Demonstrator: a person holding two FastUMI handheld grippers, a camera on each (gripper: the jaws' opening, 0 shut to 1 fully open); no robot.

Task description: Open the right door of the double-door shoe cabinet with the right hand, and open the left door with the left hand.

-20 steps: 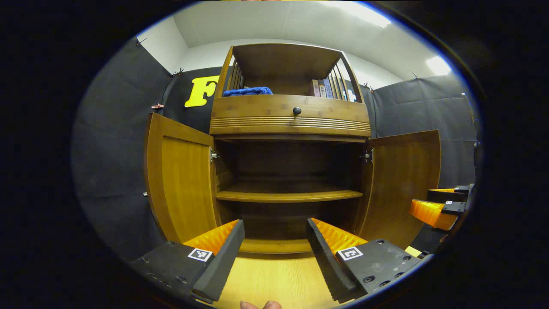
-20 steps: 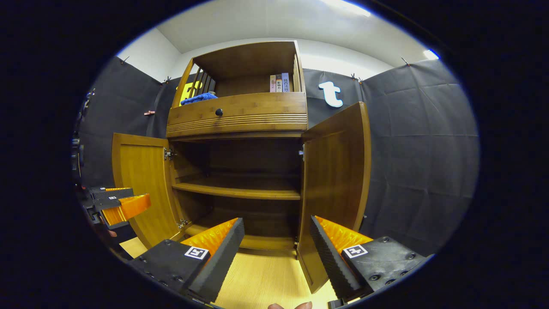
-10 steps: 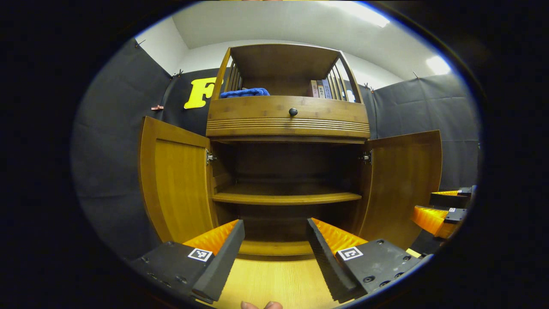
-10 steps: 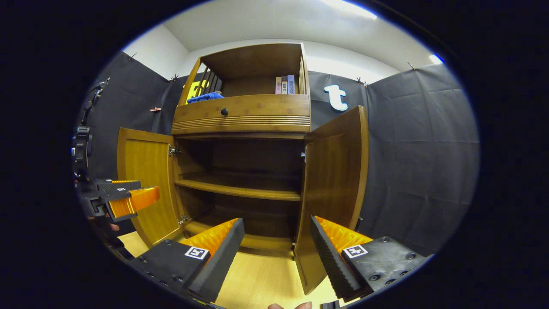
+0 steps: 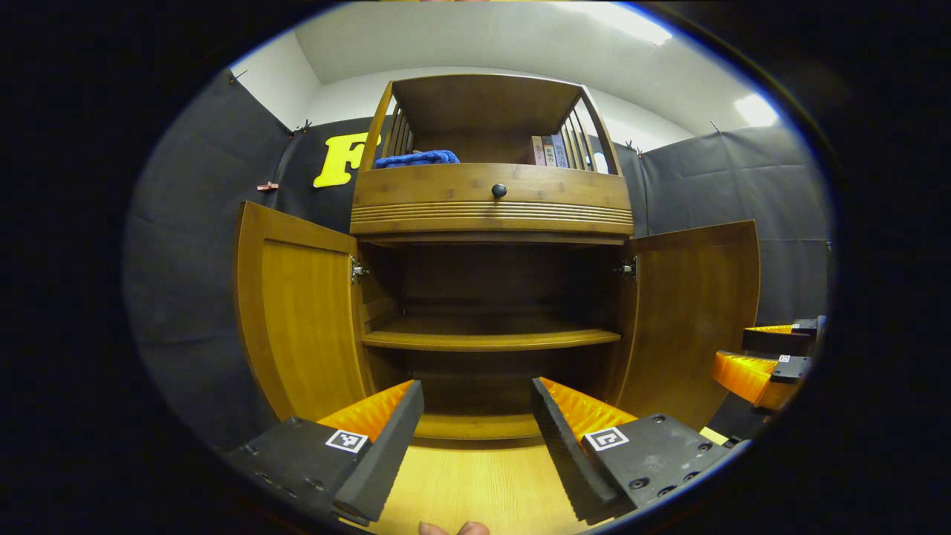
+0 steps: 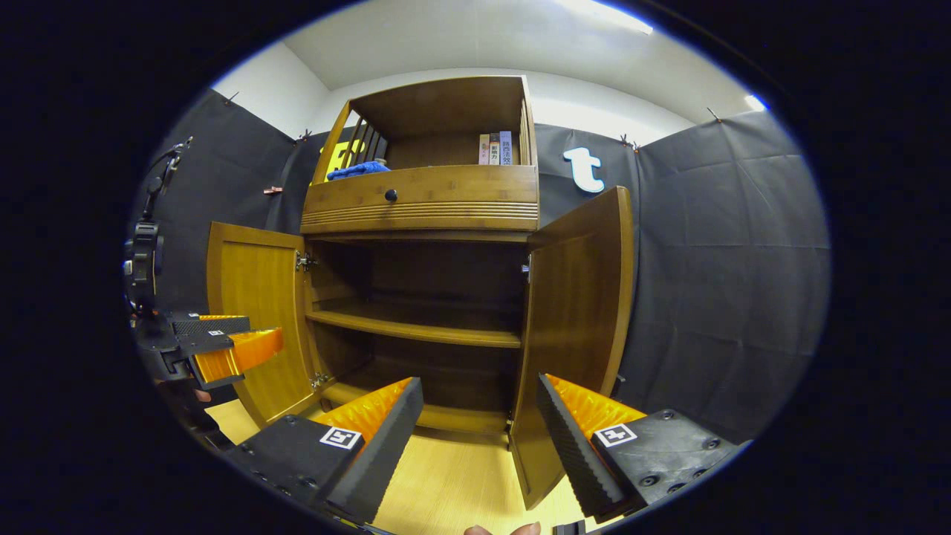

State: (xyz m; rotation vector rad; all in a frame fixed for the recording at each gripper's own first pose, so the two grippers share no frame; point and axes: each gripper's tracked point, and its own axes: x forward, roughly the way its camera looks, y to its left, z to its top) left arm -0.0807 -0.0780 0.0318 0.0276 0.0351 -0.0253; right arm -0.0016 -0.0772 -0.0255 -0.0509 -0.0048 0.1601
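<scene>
Both doors of the shoe cabinet are standing wide, the left door and right door flanking the empty, spread left gripper, while the right gripper, likewise spread, is drifting back slightly, suggesting the task is finished.

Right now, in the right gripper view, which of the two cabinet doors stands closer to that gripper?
The right door. Its lower edge comes down between the right gripper's open fingers, while the left door stands farther off, beside the left gripper.
</scene>
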